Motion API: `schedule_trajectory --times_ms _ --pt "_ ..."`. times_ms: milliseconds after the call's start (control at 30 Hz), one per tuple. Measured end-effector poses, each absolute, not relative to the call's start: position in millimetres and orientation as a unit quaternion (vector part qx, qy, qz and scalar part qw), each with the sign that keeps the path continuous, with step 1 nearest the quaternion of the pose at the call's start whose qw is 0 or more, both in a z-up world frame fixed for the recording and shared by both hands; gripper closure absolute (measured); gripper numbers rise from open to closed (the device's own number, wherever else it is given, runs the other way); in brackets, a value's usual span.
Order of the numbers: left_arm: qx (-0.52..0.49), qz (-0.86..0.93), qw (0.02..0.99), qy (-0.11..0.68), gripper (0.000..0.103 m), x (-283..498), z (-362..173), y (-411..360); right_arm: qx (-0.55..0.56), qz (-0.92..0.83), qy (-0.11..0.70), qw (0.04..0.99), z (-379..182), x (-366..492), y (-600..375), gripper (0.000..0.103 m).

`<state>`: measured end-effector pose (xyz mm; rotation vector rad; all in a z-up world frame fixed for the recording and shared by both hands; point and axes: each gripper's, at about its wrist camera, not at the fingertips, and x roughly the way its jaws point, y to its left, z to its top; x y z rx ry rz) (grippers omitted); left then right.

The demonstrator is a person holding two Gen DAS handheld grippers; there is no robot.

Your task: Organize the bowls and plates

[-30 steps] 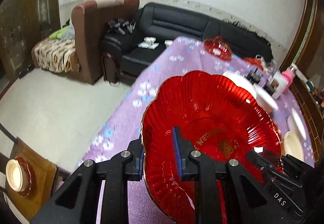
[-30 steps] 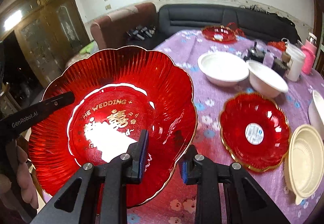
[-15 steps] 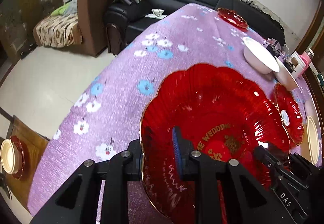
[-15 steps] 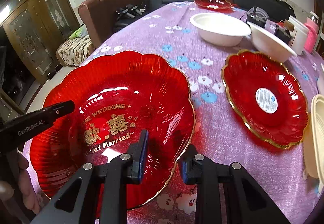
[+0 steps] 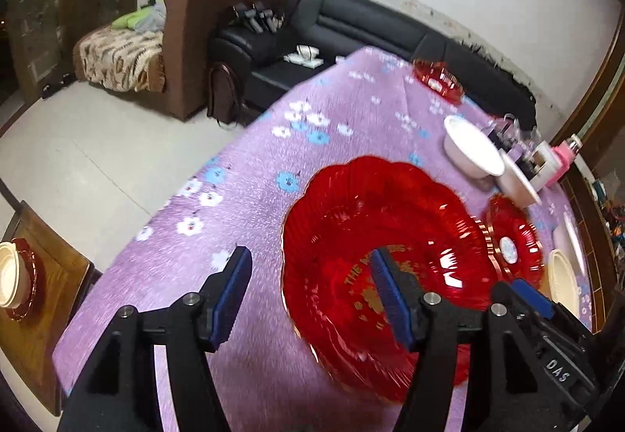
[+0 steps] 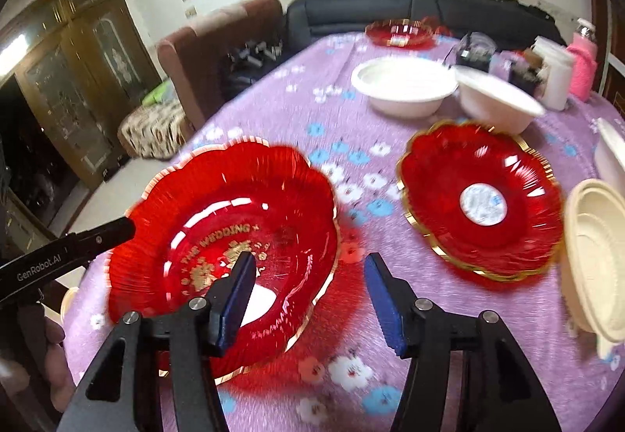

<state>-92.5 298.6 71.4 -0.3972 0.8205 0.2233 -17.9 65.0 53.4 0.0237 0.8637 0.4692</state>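
Observation:
A large red scalloped plate (image 5: 383,248) with gold lettering lies on the purple flowered tablecloth (image 5: 273,158); it also shows in the right wrist view (image 6: 234,221). My left gripper (image 5: 308,295) is open, its jaws straddling the plate's left rim without touching. My right gripper (image 6: 308,295) is open, straddling the plate's right rim. A smaller red plate (image 6: 480,197) with a white sticker lies to the right. Two white bowls (image 6: 402,84) stand behind it. A cream plate (image 6: 593,256) sits at the far right.
Another red plate (image 6: 402,31) lies at the table's far end. A pink bottle (image 6: 582,61) and small containers stand at the back right. A wooden chair (image 5: 35,295) holding a cream bowl on a red plate is at the left, beyond the table's edge.
Both grippers have opened and let go of the large red plate, which now lies on the table. Both have drawn back a little.

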Motion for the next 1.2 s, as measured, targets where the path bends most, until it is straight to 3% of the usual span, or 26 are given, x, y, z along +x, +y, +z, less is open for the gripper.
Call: schedule_trajectory --times_ms 67,133,167,200,267,333,400,533,733,967,1200 --pt "-0.179 0.114 0.903 0.375 0.038 -105 84 290 0.019 0.219 0.386 0.896 69 -35 48 0.041" --pt "-0.16 0.118 0.918 0.344 0.028 -122 101 276 0.027 0.201 0.347 0.916 85 -54 29 0.025" --pt "-0.155 0.119 0.923 0.33 0.025 -129 106 271 0.031 0.187 0.326 0.926 91 -66 17 0.004" --pt "-0.152 0.118 0.93 0.314 0.021 -138 113 263 0.039 0.168 0.304 0.937 97 -76 1 0.0" --pt "-0.154 0.106 0.936 0.299 0.021 -148 121 252 0.065 0.146 0.283 0.946 98 -84 -30 0.0" --pt "-0.157 0.088 0.937 0.298 0.021 -153 124 242 0.096 0.131 0.354 0.921 88 -66 -66 0.002" --pt "-0.153 0.071 0.938 0.303 0.021 -153 125 231 0.148 0.137 0.391 0.898 78 -53 -96 0.02" --pt "-0.134 0.054 0.937 0.319 0.021 -149 123 207 0.203 0.171 0.42 0.868 68 -37 -117 0.026" --pt "-0.109 0.045 0.935 0.334 0.021 -150 121 188 0.222 0.212 0.478 0.823 32 0 -95 0.026" --pt "-0.1 0.038 0.929 0.355 0.021 -130 116 181 0.237 0.122 0.447 0.854 30 9 -130 0.026" --pt "-0.101 -0.024 0.91 0.401 0.021 -56 119 155 0.233 0.146 0.455 0.847 24 12 -114 0.026"
